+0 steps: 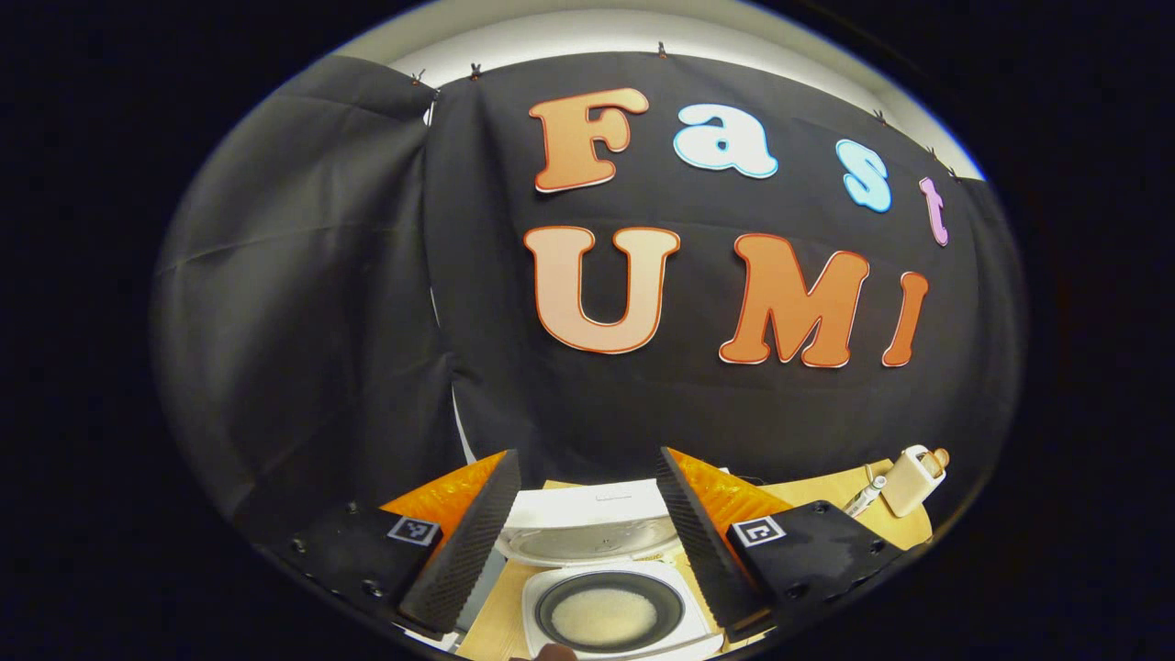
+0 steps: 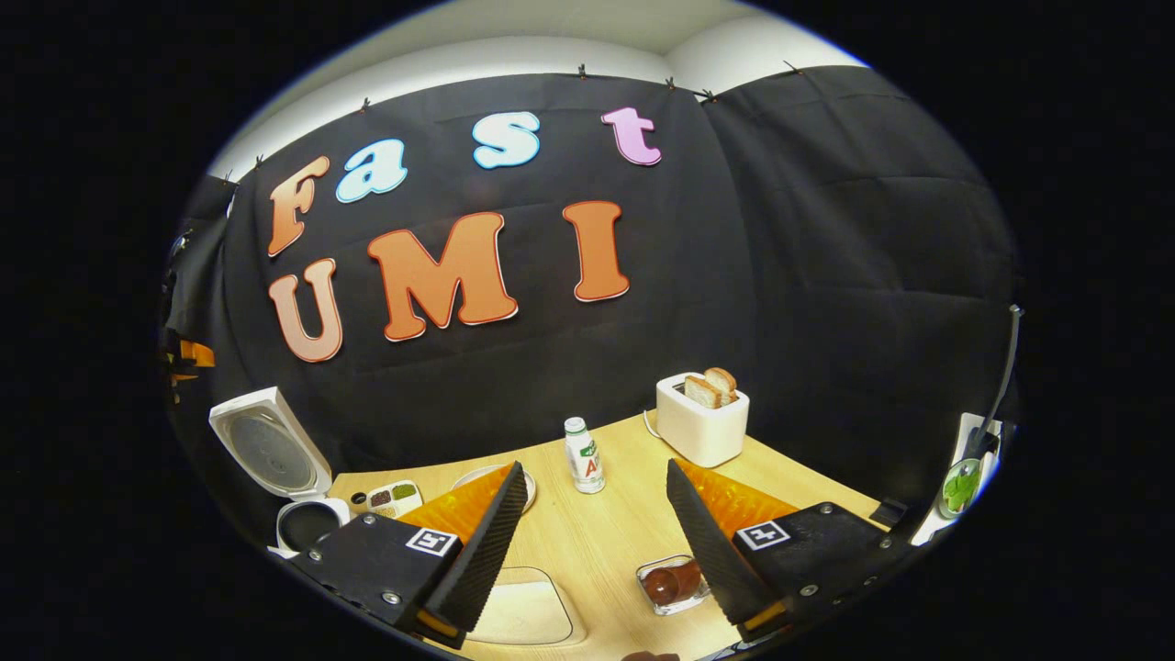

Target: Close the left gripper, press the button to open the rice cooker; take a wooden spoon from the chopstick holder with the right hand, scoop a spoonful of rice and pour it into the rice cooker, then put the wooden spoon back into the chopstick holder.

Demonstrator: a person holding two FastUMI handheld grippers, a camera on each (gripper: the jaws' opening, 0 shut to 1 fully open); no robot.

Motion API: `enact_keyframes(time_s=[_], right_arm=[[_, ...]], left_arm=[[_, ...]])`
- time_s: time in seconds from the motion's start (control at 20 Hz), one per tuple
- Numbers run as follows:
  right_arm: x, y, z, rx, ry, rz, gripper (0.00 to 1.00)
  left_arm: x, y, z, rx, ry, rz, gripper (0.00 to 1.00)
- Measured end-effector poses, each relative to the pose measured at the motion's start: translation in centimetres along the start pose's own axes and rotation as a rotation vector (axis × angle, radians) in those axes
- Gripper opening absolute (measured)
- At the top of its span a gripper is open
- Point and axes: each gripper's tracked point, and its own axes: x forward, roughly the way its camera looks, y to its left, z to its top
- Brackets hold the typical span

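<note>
- White rice cooker (image 1: 606, 588), lid raised, rice seen in its dark pot, lies directly below and between the left tongs (image 1: 587, 542), spread wide.
- Right tongs (image 2: 592, 542) are held spread, empty, over the wooden surface (image 2: 606, 542); the cooker (image 2: 285, 477) is placed far to their left.

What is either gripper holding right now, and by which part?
Nothing is held. The left gripper hangs open above the open white rice cooker, and the right gripper hangs open above the light wooden table, jaws apart and empty.
</note>
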Motion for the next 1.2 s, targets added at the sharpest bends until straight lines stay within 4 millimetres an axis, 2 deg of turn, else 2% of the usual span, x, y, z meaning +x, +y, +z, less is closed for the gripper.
enact_keyframes(time_s=[0.1,0.3,0.4,0.5,0.6,0.85,1.05,1.2], right_arm=[[-0.1,-0.6,-0.1,0.001,0.006,-0.016,0.95],[-0.1,-1.2,-0.9,0.006,0.029,-0.026,0.95],[0.0,-1.1,-1.5,0.011,0.045,-0.016,0.95],[0.3,-1.0,-1.9,0.010,0.059,-0.008,0.95],[0.5,-0.8,-2.0,0.007,0.067,0.007,0.95],[0.9,-0.1,-2.8,0.002,0.099,0.050,0.95],[0.7,0.0,-3.6,-0.004,0.118,0.087,0.95],[0.7,-0.4,-4.0,-0.005,0.135,0.115,0.95]], left_arm=[[2.3,-1.2,-1.1,-0.038,0.038,-0.022,0.99],[5.6,-1.5,-2.7,-0.002,0.090,0.014,1.00],[6.2,-1.7,-3.8,-0.035,0.123,0.009,1.00],[6.9,-0.7,-3.8,-0.068,0.127,0.018,1.00],[7.3,-0.1,-5.1,-0.079,0.150,0.031,1.00],[5.4,-0.1,-5.7,-0.004,0.123,0.037,1.00],[3.5,-0.6,-6.5,-0.033,0.116,0.021,1.00],[0.8,-1.0,-8.0,-0.027,0.126,0.023,1.00]])
